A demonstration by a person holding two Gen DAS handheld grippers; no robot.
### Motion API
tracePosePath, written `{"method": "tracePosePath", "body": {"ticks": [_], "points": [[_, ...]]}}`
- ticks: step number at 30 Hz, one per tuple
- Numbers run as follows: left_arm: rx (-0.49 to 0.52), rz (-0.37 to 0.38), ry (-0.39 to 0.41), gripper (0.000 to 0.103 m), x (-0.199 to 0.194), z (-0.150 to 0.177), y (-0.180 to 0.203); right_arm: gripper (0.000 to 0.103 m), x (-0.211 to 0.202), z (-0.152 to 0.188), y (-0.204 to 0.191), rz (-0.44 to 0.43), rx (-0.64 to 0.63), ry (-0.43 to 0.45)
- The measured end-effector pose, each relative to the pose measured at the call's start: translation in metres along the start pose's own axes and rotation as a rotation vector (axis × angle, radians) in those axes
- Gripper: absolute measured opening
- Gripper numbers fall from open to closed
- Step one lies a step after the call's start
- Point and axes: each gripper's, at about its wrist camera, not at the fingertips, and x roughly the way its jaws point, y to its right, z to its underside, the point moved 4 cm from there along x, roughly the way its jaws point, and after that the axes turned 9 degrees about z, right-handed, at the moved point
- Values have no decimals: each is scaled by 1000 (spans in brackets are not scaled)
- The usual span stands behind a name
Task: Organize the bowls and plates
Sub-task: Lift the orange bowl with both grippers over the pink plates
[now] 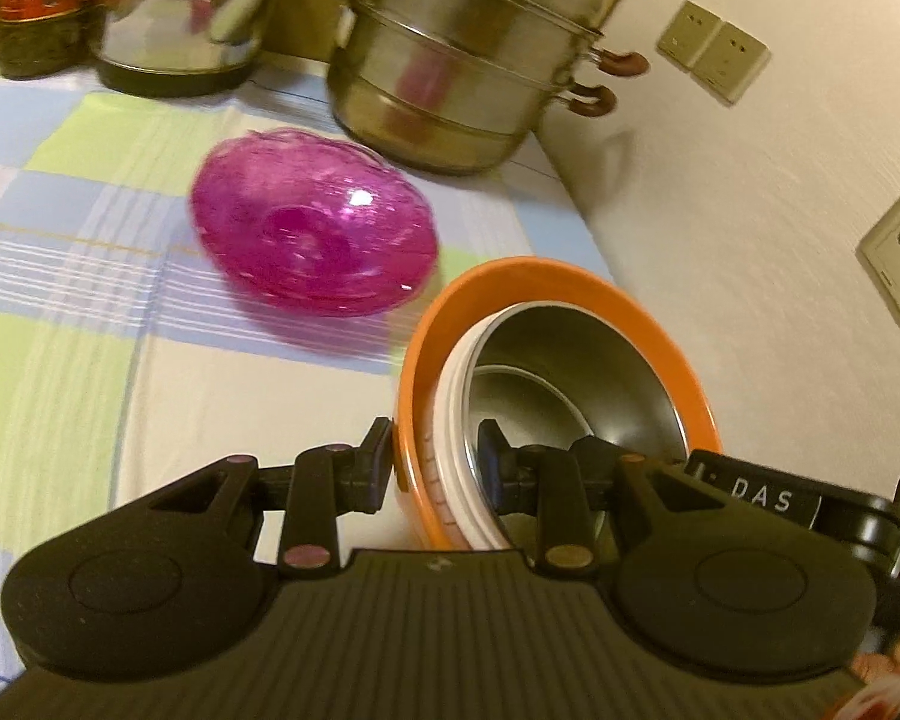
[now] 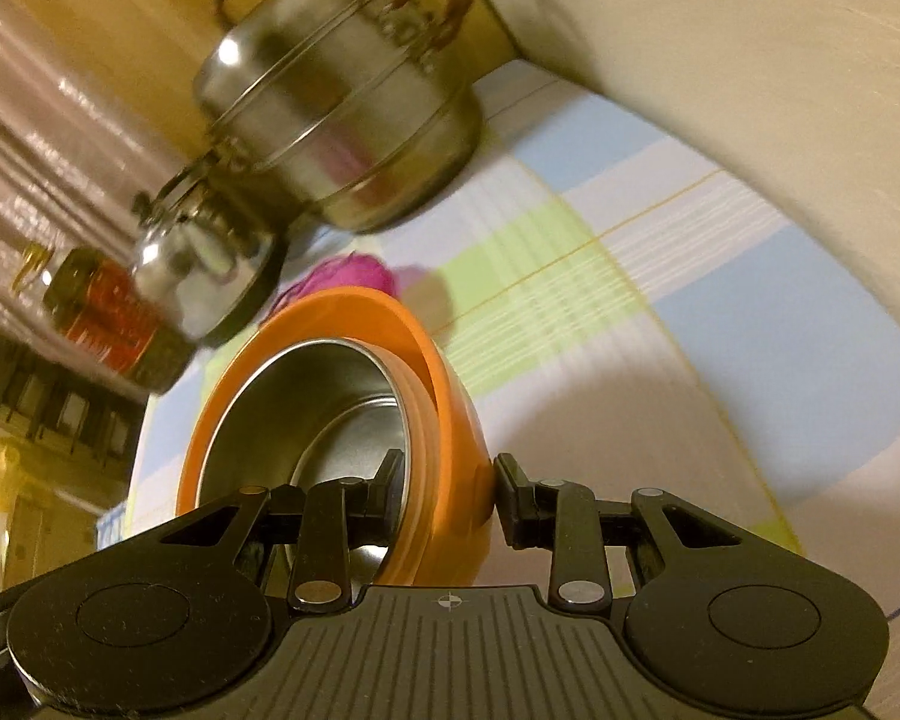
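A stack of nested bowls hangs above the table: an orange bowl [image 1: 561, 282] outside, a white bowl [image 1: 459, 426] within it and a steel bowl [image 1: 576, 384] innermost. My left gripper [image 1: 435, 462] is shut on the stack's near rim, one pad outside the orange wall, the other inside the steel bowl. In the right wrist view my right gripper [image 2: 447, 483] is shut on the opposite rim of the orange bowl [image 2: 444, 396], around the steel bowl [image 2: 306, 414]. A pink glass bowl [image 1: 315, 219] sits on the checked cloth beyond the stack; only a sliver of the pink bowl [image 2: 348, 273] shows in the right wrist view.
A steel steamer pot [image 1: 468, 60] with brown handles stands at the back by the wall. A steel kettle [image 1: 180, 12] and a dark bottle [image 1: 42, 0] stand left of it. Wall sockets [image 1: 897, 252] are on the right. The checked tablecloth [image 1: 60, 276] stretches to the left.
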Motion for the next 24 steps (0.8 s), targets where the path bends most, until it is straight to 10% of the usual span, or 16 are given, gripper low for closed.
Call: {"method": "tracePosePath", "body": {"ticks": [24], "points": [[-86, -62, 79, 25, -44, -7, -53, 31, 21, 19, -61, -43, -102, -36]]}}
